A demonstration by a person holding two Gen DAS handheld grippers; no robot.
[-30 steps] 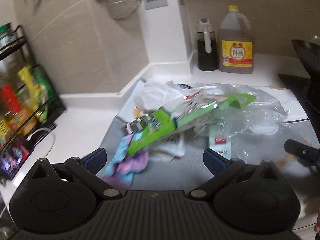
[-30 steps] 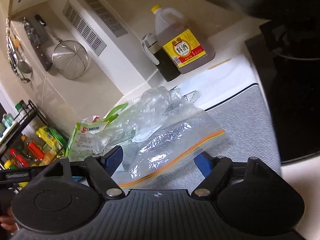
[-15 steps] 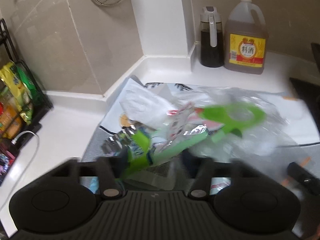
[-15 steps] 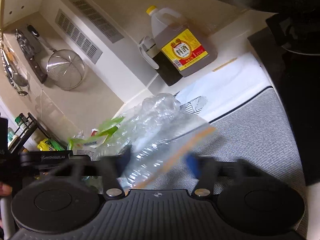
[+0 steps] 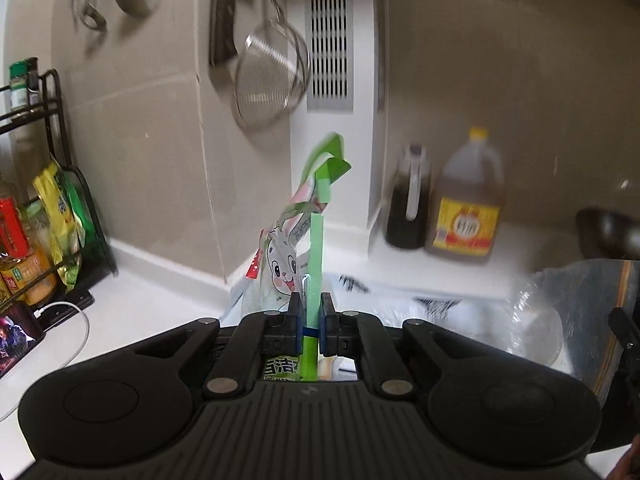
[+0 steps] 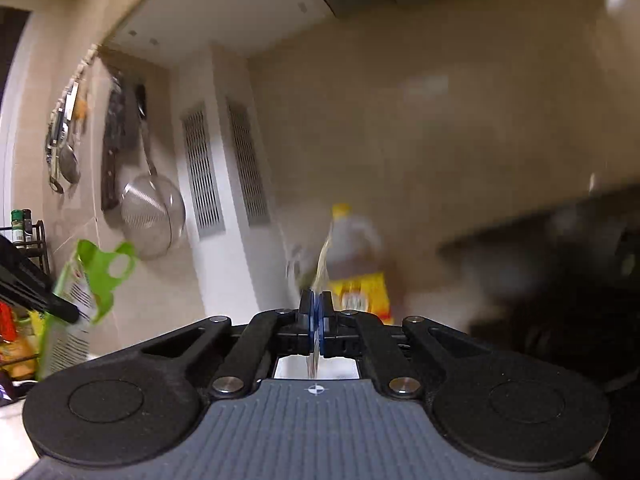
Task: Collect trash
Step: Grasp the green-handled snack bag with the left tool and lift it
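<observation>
Left gripper (image 5: 311, 320) clamped on green package (image 5: 310, 240), long axis upright; right gripper (image 6: 316, 316) pinching seemingly clear bag (image 6: 320, 272).

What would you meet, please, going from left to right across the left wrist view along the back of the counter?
Condiment rack → green rabbit-print bag pinched in the left gripper → dark dispenser bottle → yellow-capped jug → clear plastic bag.

white counter (image 5: 152, 292) | oil jug (image 5: 466, 208), dark bottle (image 5: 408, 204), phone (image 5: 16, 330)
</observation>
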